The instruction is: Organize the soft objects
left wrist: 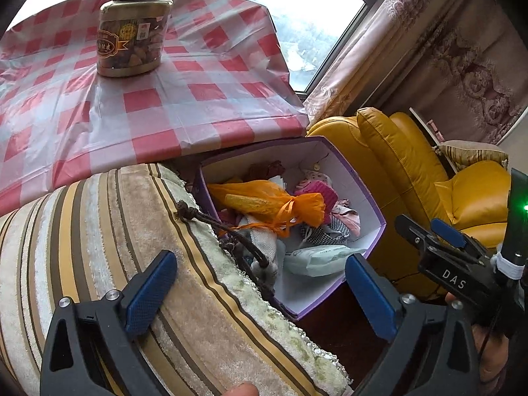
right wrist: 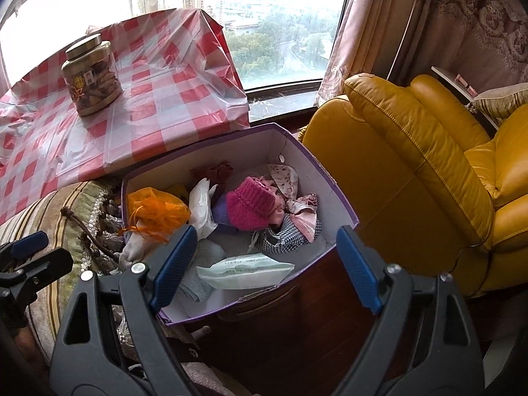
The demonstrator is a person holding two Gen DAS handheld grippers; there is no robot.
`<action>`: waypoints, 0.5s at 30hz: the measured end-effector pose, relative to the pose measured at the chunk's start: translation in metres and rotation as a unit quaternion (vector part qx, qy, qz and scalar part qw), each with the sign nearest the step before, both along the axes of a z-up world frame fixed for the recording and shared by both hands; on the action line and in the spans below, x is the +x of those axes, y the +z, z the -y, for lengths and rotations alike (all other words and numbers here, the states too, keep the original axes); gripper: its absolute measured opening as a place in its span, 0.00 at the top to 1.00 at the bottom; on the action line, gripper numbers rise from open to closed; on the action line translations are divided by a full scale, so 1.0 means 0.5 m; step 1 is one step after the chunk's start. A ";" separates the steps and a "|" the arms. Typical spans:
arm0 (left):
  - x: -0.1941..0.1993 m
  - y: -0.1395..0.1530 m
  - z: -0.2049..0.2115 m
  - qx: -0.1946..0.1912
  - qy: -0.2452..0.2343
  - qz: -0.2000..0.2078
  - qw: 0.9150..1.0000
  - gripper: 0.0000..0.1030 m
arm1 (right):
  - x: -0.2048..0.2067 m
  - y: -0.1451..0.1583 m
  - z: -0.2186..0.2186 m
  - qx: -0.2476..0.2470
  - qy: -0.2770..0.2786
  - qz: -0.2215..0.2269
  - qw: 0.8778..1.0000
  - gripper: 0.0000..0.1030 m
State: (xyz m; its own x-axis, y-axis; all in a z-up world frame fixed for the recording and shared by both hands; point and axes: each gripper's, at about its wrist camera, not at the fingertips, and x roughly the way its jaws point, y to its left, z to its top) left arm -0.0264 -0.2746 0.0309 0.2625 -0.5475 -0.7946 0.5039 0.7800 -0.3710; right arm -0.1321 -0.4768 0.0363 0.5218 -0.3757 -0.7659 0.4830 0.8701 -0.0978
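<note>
Both grippers over the box, nothing held.
Left gripper (left wrist: 260, 288) spread wide, right gripper (right wrist: 267, 267) apart too; orange pouch (right wrist: 155, 211) and pink hat (right wrist: 250, 206) inside box (right wrist: 330, 194).

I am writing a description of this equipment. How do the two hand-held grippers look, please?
Both are black plastic frames with triangular cut-outs and silver screws. Each has two fingers faced with blue, finely textured pads. The left gripper shows this in its own view; the right gripper looks the same. Seen from the left camera, the right gripper's body carries white letters "DAS", a white band wrapped around it, thin dark cables and a small green light.
</note>
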 end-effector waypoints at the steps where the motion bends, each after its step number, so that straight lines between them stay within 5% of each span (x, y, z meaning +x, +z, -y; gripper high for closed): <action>1: 0.000 0.000 0.000 0.000 0.000 0.000 1.000 0.00 | 0.000 0.000 0.000 0.000 0.000 0.000 1.000 0.15; 15: 0.001 -0.002 0.000 0.002 -0.001 0.000 1.000 0.00 | 0.000 -0.004 0.001 0.001 0.000 -0.002 1.000 0.15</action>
